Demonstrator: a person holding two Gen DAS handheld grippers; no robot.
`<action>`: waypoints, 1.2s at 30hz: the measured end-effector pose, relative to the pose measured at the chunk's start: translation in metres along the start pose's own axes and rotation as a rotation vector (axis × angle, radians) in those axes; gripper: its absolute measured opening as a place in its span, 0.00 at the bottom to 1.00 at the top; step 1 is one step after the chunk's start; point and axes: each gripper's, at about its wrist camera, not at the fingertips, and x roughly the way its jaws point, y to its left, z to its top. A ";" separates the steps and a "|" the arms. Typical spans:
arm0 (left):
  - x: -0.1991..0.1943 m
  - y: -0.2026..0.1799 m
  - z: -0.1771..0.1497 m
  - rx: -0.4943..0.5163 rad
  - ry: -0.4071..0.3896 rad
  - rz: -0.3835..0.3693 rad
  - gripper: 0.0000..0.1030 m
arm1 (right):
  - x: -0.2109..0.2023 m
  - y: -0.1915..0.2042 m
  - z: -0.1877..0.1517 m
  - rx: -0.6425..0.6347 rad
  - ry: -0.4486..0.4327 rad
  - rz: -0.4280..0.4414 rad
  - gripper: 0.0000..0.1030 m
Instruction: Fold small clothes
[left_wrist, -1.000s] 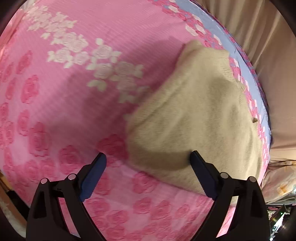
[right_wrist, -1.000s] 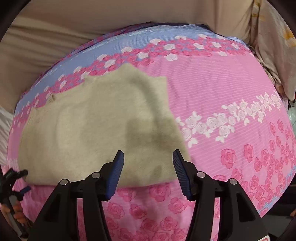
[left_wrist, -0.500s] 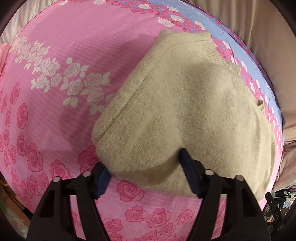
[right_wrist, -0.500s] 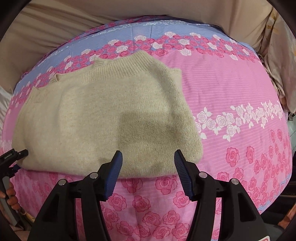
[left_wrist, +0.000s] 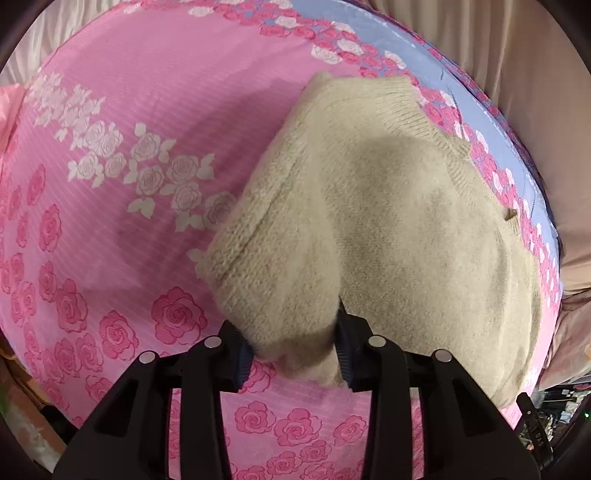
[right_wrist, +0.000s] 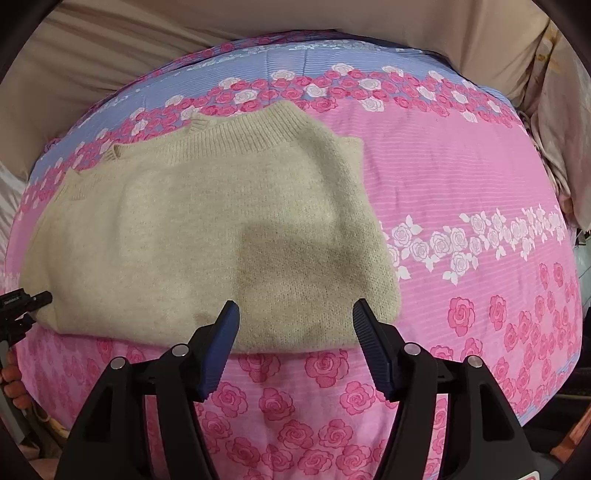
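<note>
Up close in the left wrist view, the left gripper (left_wrist: 293, 354) has its two blue-padded fingers clamped on a bunched near corner of the beige fuzzy knitted sweater (left_wrist: 406, 229), whose lifted flap rises between the fingers and hides the cloth directly behind it. The rest of the sweater lies flat toward the right and far side on the pink rose-printed bedsheet (left_wrist: 129, 110), its ribbed collar (left_wrist: 413, 107) near the sheet's blue floral border. A small brown speck sits near the sweater's right edge. From the right wrist view, the whole sweater (right_wrist: 207, 236) shows spread on the bedsheet (right_wrist: 461, 166), collar (right_wrist: 240, 125) at the far side, which the left view only partly shows. The right gripper (right_wrist: 293, 339) hangs over the sweater's near hem with fingers spread apart, grasping nothing. At the far left edge a black tool tip touches the sweater's left corner. Beige fabric (right_wrist: 110, 48) lies beyond the bed.
</note>
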 end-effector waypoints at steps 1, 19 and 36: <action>-0.003 -0.002 0.000 0.001 -0.008 0.002 0.32 | 0.000 -0.001 0.000 0.001 -0.001 0.003 0.60; -0.093 -0.179 -0.035 0.466 -0.197 -0.102 0.22 | 0.006 -0.065 0.003 0.162 -0.035 0.082 0.60; -0.093 -0.069 0.005 0.108 -0.184 -0.159 0.11 | 0.001 -0.016 0.019 0.016 -0.030 0.055 0.63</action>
